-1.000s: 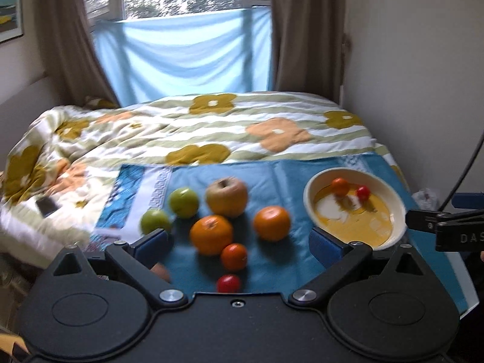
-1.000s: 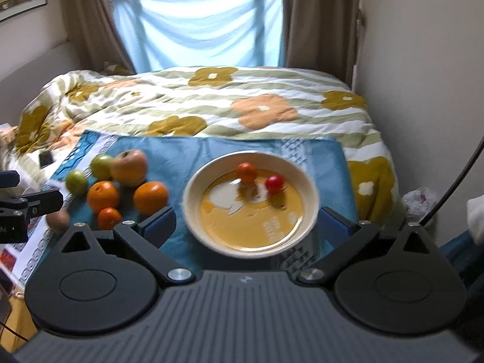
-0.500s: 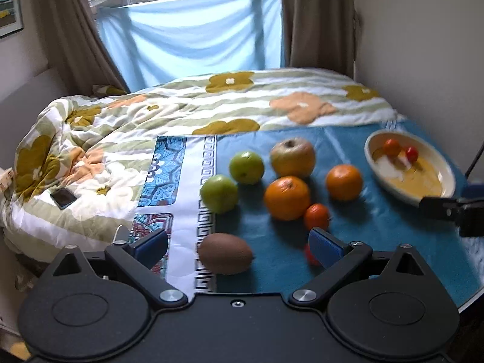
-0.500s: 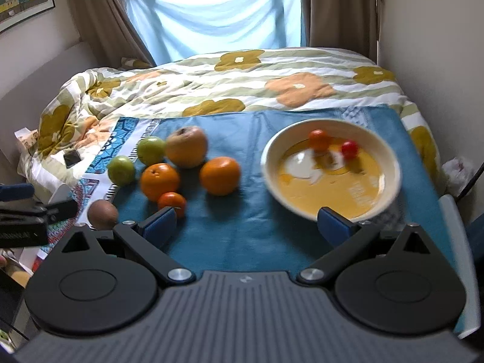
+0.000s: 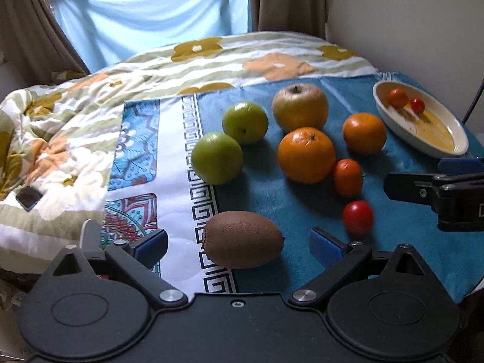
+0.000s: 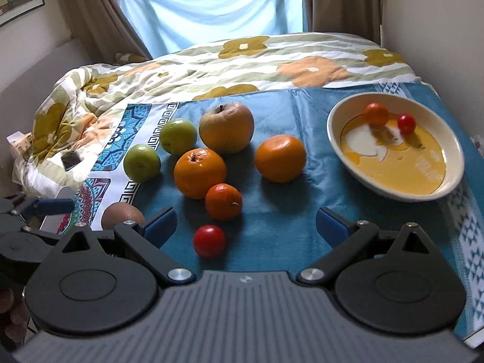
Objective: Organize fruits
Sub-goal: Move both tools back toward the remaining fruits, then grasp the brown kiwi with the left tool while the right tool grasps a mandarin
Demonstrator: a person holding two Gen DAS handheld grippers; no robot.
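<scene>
Left gripper (image 5: pixel 237 246) spread wide, blue pads either side of a brown kiwi (image 5: pixel 243 243) without touching it. Kiwi lying on the white patterned border of a blue cloth (image 5: pixel 402 233), at the near left corner of the fruit cluster. Fully visible only from the left wrist; from the right wrist just its top (image 6: pixel 121 213) peeking over the right gripper's left finger.

Moving right from the kiwi, farther back: two green apples (image 5: pixel 216 157) (image 5: pixel 245 122) touching each other, then a large yellowish apple (image 5: pixel 299 107), with a big orange (image 5: pixel 305 154) just in front of it. Right of the big orange, a second orange (image 5: pixel 364 133); nearer, a small tangerine (image 5: pixel 348 177), and nearest, right of the kiwi, a red cherry tomato (image 5: pixel 357 217).

Right gripper (image 6: pixel 245 227) also wide open, holding nothing, hovering near the same red cherry tomato (image 6: pixel 209 240), which sits between its pads, closer to the left one.

Far right of the kiwi, a cream bowl (image 6: pixel 453 178) with a yellow interior, holding a small orange fruit (image 6: pixel 376 114) and a red tomato (image 6: pixel 406 123). Bowl seen whole and from above in the right wrist view, only edge-on in the left.

Floral quilt (image 6: pixel 272 60) beyond the cloth, a dark phone (image 6: pixel 70 160) lying on it, well left of the green apples.
</scene>
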